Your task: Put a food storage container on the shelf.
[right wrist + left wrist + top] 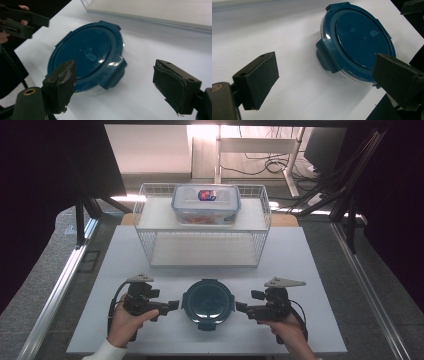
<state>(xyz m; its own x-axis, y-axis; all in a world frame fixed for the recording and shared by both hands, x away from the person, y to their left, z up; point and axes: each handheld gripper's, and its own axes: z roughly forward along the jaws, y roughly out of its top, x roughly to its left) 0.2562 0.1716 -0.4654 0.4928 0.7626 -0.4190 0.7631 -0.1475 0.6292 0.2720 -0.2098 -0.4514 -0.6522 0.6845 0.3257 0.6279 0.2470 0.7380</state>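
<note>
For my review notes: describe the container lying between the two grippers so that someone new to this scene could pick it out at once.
On the white table, in front of the white wire shelf rack, a round clear container with a dark blue clip-on lid lies near the front edge between the left gripper and right gripper, both open. Unlike the rectangular clear lidded box on the rack, it is round and blue-topped.

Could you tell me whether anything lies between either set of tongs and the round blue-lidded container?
Nothing visible does: the left tongs and right tongs flank the container, both open, with bare table between.
</note>
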